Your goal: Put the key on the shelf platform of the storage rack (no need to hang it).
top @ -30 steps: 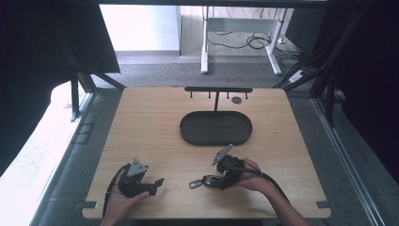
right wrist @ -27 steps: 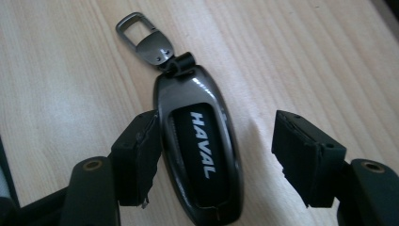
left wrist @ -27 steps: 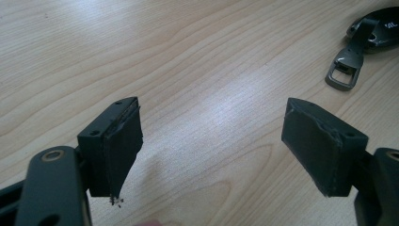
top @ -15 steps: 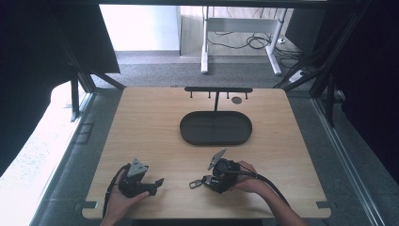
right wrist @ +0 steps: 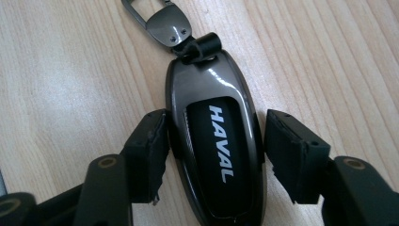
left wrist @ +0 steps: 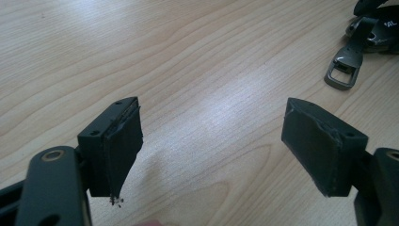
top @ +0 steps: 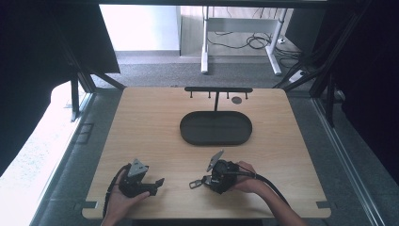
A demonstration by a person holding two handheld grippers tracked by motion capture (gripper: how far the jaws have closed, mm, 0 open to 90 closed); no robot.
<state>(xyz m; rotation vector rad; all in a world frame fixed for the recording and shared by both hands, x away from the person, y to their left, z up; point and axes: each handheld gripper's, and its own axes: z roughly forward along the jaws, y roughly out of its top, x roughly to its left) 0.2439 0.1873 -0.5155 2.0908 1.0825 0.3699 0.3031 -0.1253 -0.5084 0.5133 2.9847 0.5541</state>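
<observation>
Risk near front edge of wooden worktop (top: 155, 122): glossy dark-grey HAVAL key fob (right wrist: 214, 141) between right gripper (right wrist: 214, 155) jaws, barely clenched, may slip sideways. Left gripper (left wrist: 211, 146) released, empty.

Glossy dark grey key fob (right wrist: 214, 141) with white lettering, light wood-grain table (top: 141, 122), black oval tray (top: 216, 128), black grippers (left wrist: 214, 155)

Key fob (right wrist: 214, 146) on table (top: 141, 122), between right gripper (right wrist: 214, 160) jaws; tray (top: 216, 128) behind.
</observation>
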